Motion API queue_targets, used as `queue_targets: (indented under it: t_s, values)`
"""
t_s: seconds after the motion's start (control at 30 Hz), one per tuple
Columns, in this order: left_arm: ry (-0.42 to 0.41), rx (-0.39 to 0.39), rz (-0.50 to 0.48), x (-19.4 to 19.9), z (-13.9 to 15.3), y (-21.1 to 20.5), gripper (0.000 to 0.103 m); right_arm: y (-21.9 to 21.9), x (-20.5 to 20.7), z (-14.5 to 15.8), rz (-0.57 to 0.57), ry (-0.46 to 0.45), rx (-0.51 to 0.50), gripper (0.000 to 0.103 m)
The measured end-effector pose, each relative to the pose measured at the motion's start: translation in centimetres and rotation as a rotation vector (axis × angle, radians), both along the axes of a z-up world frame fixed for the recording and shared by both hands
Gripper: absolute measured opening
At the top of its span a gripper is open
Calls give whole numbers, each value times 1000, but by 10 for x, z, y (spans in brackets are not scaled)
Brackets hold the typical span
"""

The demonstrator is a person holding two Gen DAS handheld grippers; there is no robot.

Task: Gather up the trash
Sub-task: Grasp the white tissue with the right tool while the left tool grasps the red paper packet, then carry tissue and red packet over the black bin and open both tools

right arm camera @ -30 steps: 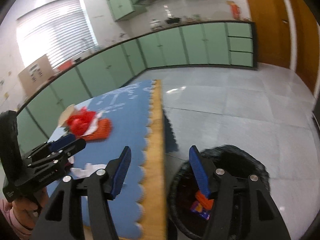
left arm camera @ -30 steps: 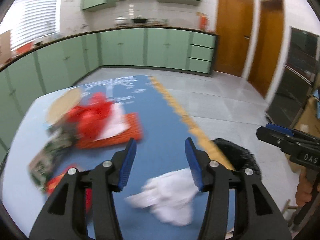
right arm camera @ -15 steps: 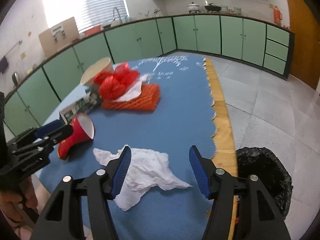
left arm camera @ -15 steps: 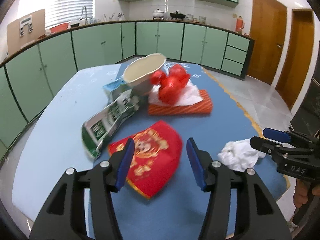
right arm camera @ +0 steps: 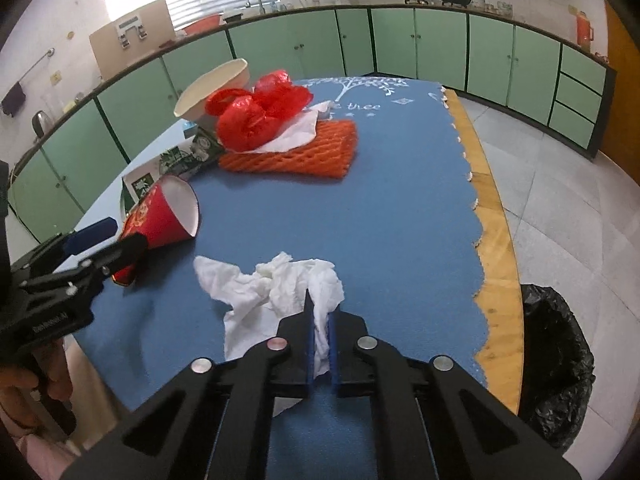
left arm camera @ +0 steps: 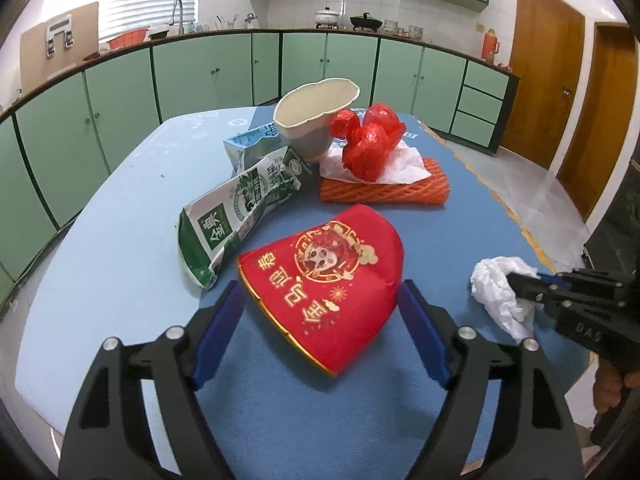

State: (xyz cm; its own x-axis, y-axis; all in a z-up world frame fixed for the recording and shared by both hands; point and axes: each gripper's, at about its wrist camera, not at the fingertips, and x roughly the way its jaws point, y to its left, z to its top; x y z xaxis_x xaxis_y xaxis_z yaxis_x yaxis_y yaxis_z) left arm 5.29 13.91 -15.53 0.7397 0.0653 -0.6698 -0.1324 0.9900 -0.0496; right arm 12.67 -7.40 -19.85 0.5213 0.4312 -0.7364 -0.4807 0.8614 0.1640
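Note:
A crushed red paper cup (left arm camera: 332,276) lies on its side on the blue table cloth (left arm camera: 120,260). My left gripper (left arm camera: 320,296) straddles its near end. The jaws are opening and the pads stand clear of the cup. In the right wrist view the same cup (right arm camera: 160,220) lies beside the left gripper (right arm camera: 120,236). My right gripper (right arm camera: 320,312) is shut on a crumpled white tissue (right arm camera: 272,292) near the table's front right. From the left wrist view, that tissue (left arm camera: 500,288) shows pinched in the right gripper (left arm camera: 520,284).
Further back lie a green milk carton (left arm camera: 240,208), a paper bowl (left arm camera: 316,108), a red plastic bag (left arm camera: 368,140) on white paper, and an orange foam net (left arm camera: 384,192). A bin lined with a black bag (right arm camera: 552,360) stands on the floor beyond the table's right edge.
Both grippers came down from the bin side to the table. The right jaws closed on the white tissue. The left jaws spread wider around the red cup.

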Motion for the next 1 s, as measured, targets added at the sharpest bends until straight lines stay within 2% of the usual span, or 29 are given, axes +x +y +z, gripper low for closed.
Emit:
queue_targets:
  t_s: [0.23,0.33,0.43,0.5,0.53,0.57,0.6,0.73,0.87,1.0]
  values:
    - [34,-43,-3,12,-11,1,82,-3,3,1,-12,4,3,6]
    - [30,-51,1,19,-11,-2,85,-5,5,1,-22,7,6,6]
    - [39,-37,15,26,-14,-4,83,-7,6,0,-29,9,8,6]
    - [39,-47,19,28,-15,-4,77,-7,7,-1,-31,12,6,6]
    - [32,-53,18,28,-15,-3,65,-7,7,-1,-32,13,7,6]
    - [28,-50,19,28,-14,-4,61,-7,7,-1,-32,13,7,6]
    - [18,-42,20,27,-12,-4,35,-7,7,-2,-33,14,7,6]
    - [4,-53,24,26,-8,-2,28,-7,8,-3,-31,16,5,6]
    - [-23,-46,36,23,-2,-1,14,-8,7,-1,-30,9,5,6]
    - [-64,-44,44,18,10,2,6,-9,6,2,-33,-1,6,6]
